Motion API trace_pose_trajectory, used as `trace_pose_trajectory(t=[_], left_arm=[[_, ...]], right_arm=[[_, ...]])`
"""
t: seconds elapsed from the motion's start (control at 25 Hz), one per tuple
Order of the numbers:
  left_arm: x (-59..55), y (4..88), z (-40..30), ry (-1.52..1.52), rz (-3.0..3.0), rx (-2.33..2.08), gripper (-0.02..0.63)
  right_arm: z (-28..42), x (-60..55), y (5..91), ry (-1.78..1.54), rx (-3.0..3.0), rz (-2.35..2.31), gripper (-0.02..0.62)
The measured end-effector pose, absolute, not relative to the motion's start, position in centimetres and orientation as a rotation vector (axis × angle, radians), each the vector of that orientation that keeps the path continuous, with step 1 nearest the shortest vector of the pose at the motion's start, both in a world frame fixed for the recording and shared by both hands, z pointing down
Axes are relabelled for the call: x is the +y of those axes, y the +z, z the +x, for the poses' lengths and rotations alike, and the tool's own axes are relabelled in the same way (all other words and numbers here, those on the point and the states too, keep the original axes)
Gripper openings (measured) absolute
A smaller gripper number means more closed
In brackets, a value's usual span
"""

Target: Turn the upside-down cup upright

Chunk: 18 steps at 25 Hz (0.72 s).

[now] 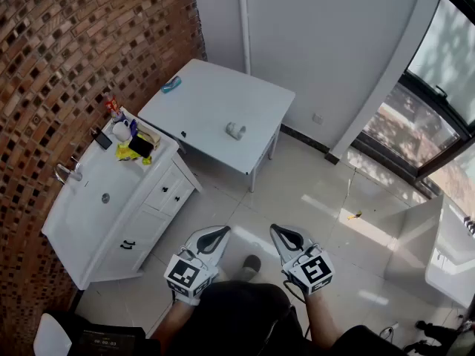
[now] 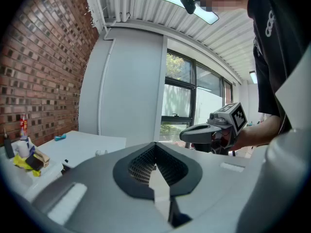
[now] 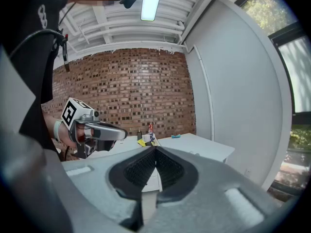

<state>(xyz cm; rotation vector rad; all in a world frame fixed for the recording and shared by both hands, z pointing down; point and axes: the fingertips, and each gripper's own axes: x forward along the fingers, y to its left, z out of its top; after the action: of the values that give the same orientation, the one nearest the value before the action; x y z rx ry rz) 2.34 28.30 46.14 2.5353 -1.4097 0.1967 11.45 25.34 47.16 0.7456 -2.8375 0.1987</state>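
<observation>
White floor tiles [image 1: 312, 191] fill the middle of the head view, with a brick wall [image 1: 74, 50] at the left. Low in the frame the left gripper [image 1: 222, 233] and the right gripper [image 1: 275, 231] sit side by side, close but apart, each with its jaws pressed together and nothing between them. The cup [image 1: 235, 130], small and white, rests on the white table [image 1: 215, 99] near the edge facing the person, well away from both grippers. Which way its mouth faces cannot be made out. A white sink cabinet [image 1: 111, 199] stands against the bricks just left of the table.

From the left gripper view, the left gripper [image 2: 155, 147] is clenched empty, its tips meeting in a point. The right gripper [image 2: 183, 135] hangs ahead at the right, and its marker cube [image 2: 234, 115] shows a black-and-white square pattern. The cup [image 2: 100, 152] is a tiny shape on the table [image 2: 87, 142].

From the right gripper view, the right gripper [image 3: 155, 150] is likewise closed on nothing, and the left gripper [image 3: 124, 132] is level at the left. White print on the person's dark shirt is cut off and unreadable.
</observation>
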Motion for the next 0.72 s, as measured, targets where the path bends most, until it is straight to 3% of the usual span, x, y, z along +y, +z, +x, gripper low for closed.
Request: trace_pose_trajectory(t=[0.72], left_arm=[[22.9, 47.3, 0.7, 0.143, 2.525, -1.416, 0.015]], right_arm=[[8.9, 21.3, 47.9, 0.204, -2.824, 0.705, -0.008]])
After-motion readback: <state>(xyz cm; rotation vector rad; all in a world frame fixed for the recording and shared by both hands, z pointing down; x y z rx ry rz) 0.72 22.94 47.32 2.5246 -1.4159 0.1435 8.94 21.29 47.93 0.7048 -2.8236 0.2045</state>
